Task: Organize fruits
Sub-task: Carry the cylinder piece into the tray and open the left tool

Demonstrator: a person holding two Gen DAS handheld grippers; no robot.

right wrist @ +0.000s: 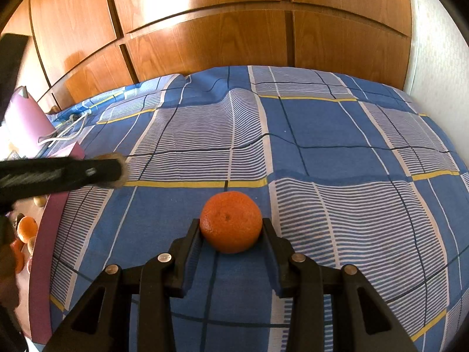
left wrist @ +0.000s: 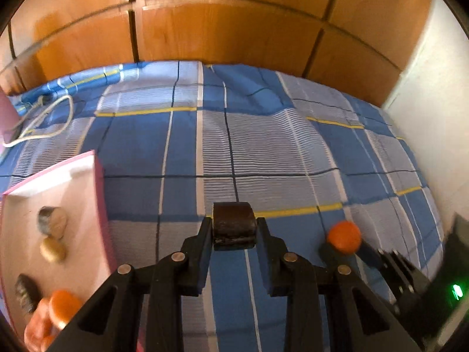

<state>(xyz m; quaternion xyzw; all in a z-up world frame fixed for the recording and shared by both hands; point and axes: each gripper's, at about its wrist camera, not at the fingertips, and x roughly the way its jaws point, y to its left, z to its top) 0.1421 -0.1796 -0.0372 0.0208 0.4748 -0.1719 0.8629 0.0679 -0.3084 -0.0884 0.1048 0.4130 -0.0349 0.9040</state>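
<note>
Two fruits are held at once: the left gripper has its fingers pinching a dark brown, stubby fruit, most likely a kiwi seen end-on though the blur leaves that unsure, and the right gripper has its fingers closed against both sides of a mandarin that sits just above the checked blue bed cover. Each fruit lies right between the fingertips, near their ends, so the hold looks shallow; my judgement is that carrying them goes best with the fingers kept level and the squeeze steady, gentle enough on the mandarin's soft skin not to bruise it. Left of the left fingers, and below them, stands a pink-rimmed tray with a pale floor. Going by its contents, I judge it to be the destination. It holds two brownish, fuzzy kiwi-like fruits toward its far side, a smaller pale round one just nearer, another dark one nearer again, and orange mandarins at the closest end. To set the dark fruit down well, I would bring it over the bare floor beside its likes, lower it until it touches, and only then let the fingers part, so it cannot roll against the rim. A white cord lies on the bed beyond the tray, clear of both routes.
</note>
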